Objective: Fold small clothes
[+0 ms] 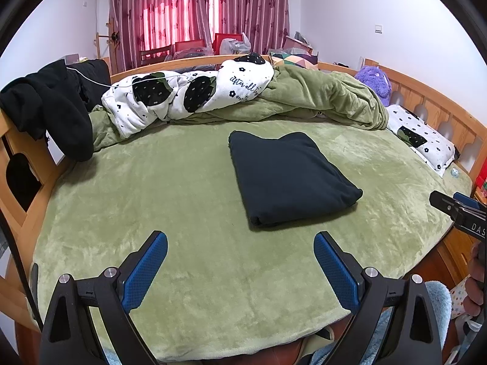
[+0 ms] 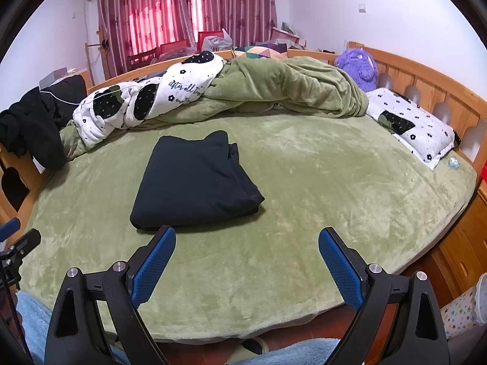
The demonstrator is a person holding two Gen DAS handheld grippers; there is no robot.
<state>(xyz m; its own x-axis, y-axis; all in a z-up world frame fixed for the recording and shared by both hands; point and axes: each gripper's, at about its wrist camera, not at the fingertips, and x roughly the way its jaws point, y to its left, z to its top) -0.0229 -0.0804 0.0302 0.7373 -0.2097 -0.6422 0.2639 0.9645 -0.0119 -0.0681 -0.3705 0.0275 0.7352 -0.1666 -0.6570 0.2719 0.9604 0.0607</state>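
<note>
A dark navy garment lies folded into a thick rectangle on the green bed cover. My left gripper hovers open over the near part of the bed, just short of the garment's front edge, nothing between its blue pads. My right gripper is also open and empty, its left finger close to the garment's near edge. The right gripper also shows at the right edge of the left wrist view; the left one peeks in at the left edge of the right wrist view.
A heap of green and white strawberry-print bedding lies across the far side. A black garment hangs over the wooden bed frame on the left. A printed pillow and purple plush toy sit at the right.
</note>
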